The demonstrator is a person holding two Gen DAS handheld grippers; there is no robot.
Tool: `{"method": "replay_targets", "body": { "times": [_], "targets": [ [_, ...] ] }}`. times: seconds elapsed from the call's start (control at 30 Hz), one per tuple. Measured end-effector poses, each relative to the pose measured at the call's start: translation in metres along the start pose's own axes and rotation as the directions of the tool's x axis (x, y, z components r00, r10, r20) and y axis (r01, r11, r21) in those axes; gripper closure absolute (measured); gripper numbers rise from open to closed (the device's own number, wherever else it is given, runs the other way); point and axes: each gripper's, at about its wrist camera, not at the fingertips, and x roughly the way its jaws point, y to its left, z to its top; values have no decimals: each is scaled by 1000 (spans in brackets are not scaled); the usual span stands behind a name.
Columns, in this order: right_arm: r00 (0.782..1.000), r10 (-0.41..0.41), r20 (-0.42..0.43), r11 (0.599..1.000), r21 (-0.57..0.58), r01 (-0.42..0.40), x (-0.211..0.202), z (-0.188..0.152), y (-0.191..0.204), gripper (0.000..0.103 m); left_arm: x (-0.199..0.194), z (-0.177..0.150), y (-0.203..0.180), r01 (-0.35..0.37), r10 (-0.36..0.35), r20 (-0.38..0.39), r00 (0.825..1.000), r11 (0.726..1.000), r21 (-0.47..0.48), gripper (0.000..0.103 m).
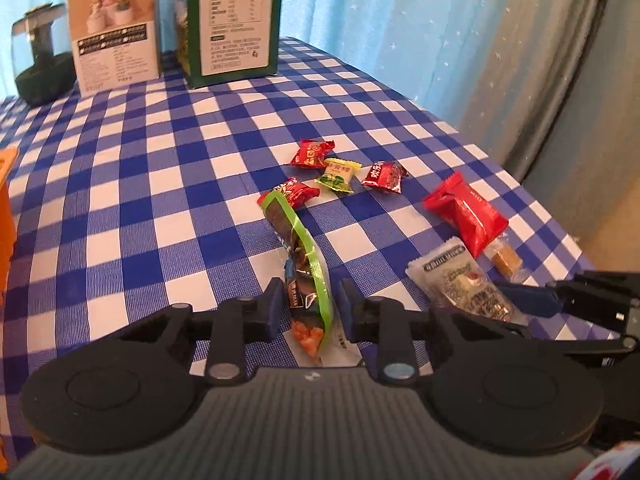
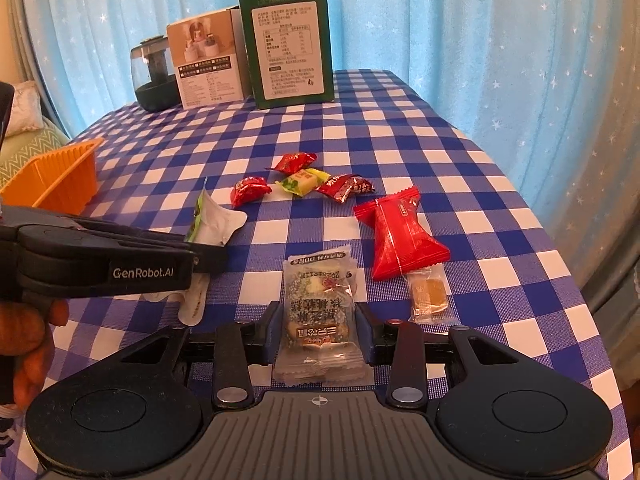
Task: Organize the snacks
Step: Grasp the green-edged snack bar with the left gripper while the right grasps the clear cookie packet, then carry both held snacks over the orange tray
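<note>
Left gripper (image 1: 307, 304) has its jaws around the long green-edged packet (image 1: 298, 248), near the middle of the checked counter (image 1: 140, 152); whether the pads press it, I cannot tell. Right gripper (image 2: 318, 330) grips the clear cake packet (image 2: 320, 312), just right of that. Small sweets (image 2: 304, 180) lie farther back, orange basket (image 2: 60, 176) far left.

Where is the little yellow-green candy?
The yellow-green candy lies mid-table on the checked cloth, among three small red candies, seen in both wrist views, beyond both grippers.
</note>
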Motion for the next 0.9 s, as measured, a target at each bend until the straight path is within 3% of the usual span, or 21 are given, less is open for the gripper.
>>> {"method": "replay_targets", "body": {
  "times": [0.27,0.47,0.9],
  "targets": [
    [999,-34,11,998,-45,34,11,2,6,60,-7,-5,3,-18,18,4,1000,1000,12,82],
    [999,-51,5,997,-51,51,12,2,8,64,-22,-16,3,-63,62,6,998,997,50,82],
    [998,-14,54,1000,-8,14,-28,-5,16,65,-72,-56,7,-108,108,-1,994,994,14,82]
  ]
}}
